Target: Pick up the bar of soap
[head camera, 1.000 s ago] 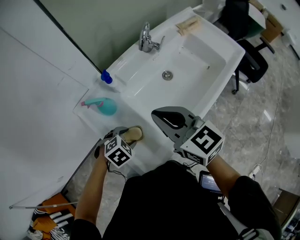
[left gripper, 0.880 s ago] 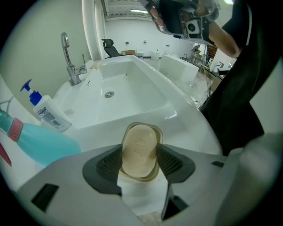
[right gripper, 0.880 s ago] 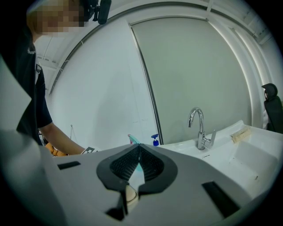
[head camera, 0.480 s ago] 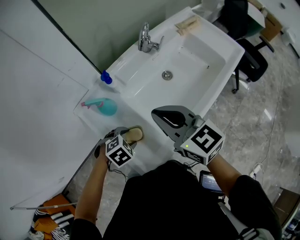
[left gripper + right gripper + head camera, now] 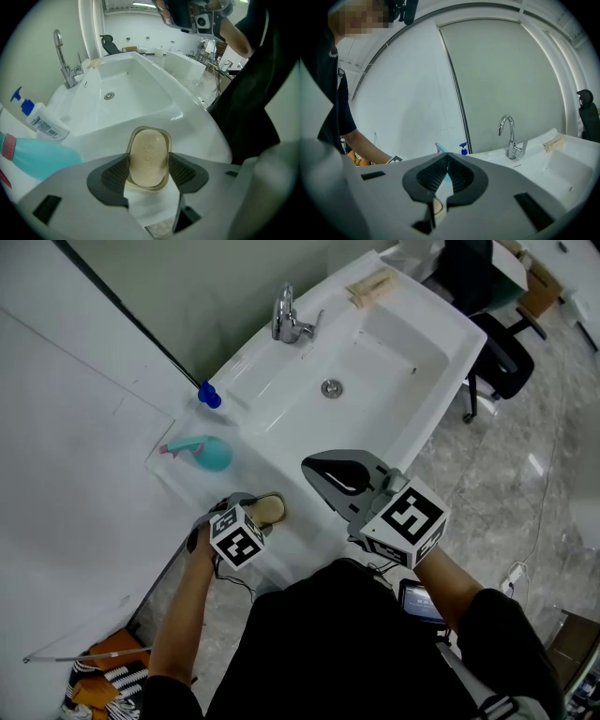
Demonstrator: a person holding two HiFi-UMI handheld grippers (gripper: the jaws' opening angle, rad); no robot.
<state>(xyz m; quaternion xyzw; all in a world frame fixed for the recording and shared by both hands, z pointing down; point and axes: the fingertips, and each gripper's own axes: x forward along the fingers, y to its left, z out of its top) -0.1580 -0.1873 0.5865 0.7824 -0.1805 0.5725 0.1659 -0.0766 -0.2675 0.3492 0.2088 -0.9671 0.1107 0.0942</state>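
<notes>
A beige bar of soap (image 5: 149, 157) lies in a shallow dish (image 5: 149, 131) on the near left rim of the white sink (image 5: 441, 381). My left gripper (image 5: 149, 164) reaches over it with a dark pad on each side of the bar. Its jaws are opening, and the soap rests in the dish between them. From the head view, the soap (image 5: 271, 509) shows just ahead of the left gripper (image 5: 260, 514). My right gripper (image 5: 319, 468) hovers over the sink's front rim, shut on nothing. Its pads (image 5: 447, 161) meet at the tips.
A chrome faucet (image 5: 289, 320) stands behind the basin, whose drain (image 5: 330, 387) is in the middle. A blue-capped pump bottle (image 5: 208, 395) and a teal spray bottle (image 5: 204, 453) sit left of the soap. A tan cloth (image 5: 373, 285) lies at the far corner. An office chair (image 5: 502, 362) stands beyond the sink.
The left gripper's marker cube has shifted very slightly. The soap stays in its dish and the right gripper holds its place.
</notes>
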